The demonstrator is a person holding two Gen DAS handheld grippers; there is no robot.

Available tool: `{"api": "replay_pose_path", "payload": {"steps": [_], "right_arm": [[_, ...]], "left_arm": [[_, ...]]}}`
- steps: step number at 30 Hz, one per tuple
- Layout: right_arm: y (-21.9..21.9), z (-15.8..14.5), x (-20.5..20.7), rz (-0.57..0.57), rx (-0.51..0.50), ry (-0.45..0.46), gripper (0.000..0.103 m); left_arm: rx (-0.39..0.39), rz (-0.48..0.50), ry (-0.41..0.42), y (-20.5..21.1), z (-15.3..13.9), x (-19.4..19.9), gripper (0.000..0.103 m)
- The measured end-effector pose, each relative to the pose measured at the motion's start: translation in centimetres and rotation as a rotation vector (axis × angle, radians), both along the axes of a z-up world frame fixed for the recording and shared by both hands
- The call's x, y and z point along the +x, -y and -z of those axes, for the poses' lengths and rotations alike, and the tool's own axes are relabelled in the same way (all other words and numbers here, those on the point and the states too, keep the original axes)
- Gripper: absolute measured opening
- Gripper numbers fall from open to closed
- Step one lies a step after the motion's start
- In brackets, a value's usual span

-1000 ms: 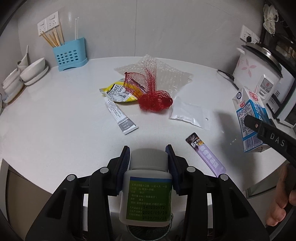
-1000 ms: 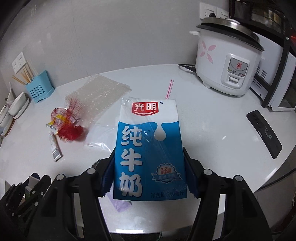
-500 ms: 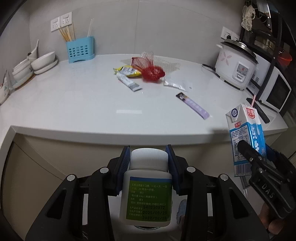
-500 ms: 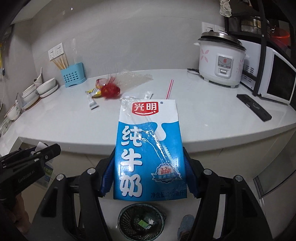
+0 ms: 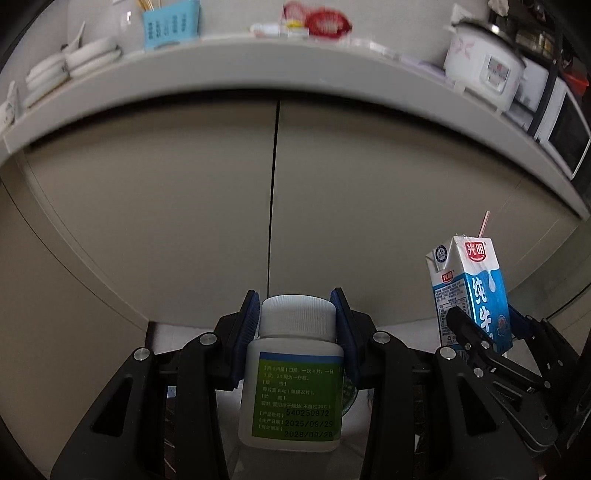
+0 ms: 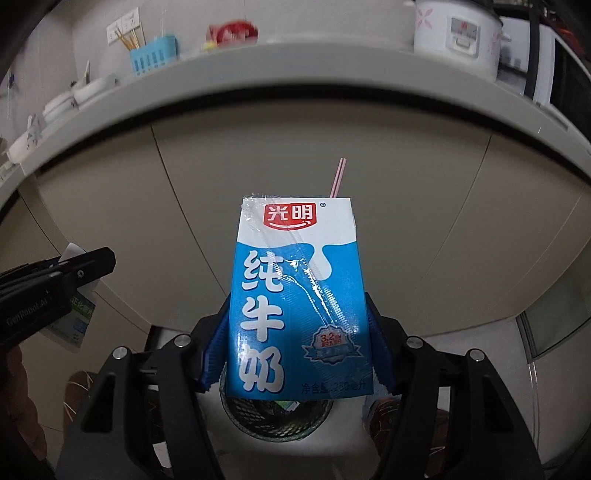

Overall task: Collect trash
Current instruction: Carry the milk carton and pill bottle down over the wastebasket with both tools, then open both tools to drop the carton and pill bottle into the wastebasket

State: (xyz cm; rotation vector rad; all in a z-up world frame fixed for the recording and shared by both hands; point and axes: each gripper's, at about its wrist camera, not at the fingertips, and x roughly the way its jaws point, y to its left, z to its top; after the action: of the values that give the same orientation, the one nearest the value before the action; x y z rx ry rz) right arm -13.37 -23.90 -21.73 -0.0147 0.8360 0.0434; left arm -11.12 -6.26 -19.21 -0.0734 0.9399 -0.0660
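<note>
Two grippers were in play: left gripper (image 5: 295, 314) and right gripper (image 6: 295, 328). One white pill bottle (image 5: 293, 373). One blue milk carton (image 6: 295, 295), with one pink straw (image 6: 338, 177) sticking up. One mesh trash bin (image 6: 277, 417) on the floor. On the counter (image 5: 258, 70): one blue utensil holder (image 5: 170, 22), one red net bag (image 5: 327, 23), one rice cooker (image 5: 480, 70), one microwave (image 5: 561, 125). White bowls stacked at left, count unclear. Two cabinet doors (image 5: 166, 221) were visible in the left wrist view.
</note>
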Motion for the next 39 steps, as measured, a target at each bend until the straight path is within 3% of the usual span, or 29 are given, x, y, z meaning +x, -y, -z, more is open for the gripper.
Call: {"api": "replay_pose_path", "payload": {"steps": [15, 26, 34, 39], "right_arm": [[-1.1, 16.0, 1.7, 0.009, -0.011, -0.219, 0.061], [-1.1, 26.2, 3.9, 0.017, -0.038, -0.397, 0.061], [-1.1, 31.2, 5.9, 0.031, -0.07, -0.525, 0.061], [-0.5, 32.4, 5.4, 0.023, -0.06, -0.531, 0.061]], "left_arm": [[0.013, 0.023, -0.139, 0.2, 15.8, 1.6, 0.04], [-0.012, 0.049, -0.309, 1.4, 27.2, 2.9, 0.04], [-0.027, 0.056, -0.395, 1.8, 32.1, 3.7, 0.04], [-0.024, 0.073, -0.404, 1.9, 33.3, 3.6, 0.041]]}}
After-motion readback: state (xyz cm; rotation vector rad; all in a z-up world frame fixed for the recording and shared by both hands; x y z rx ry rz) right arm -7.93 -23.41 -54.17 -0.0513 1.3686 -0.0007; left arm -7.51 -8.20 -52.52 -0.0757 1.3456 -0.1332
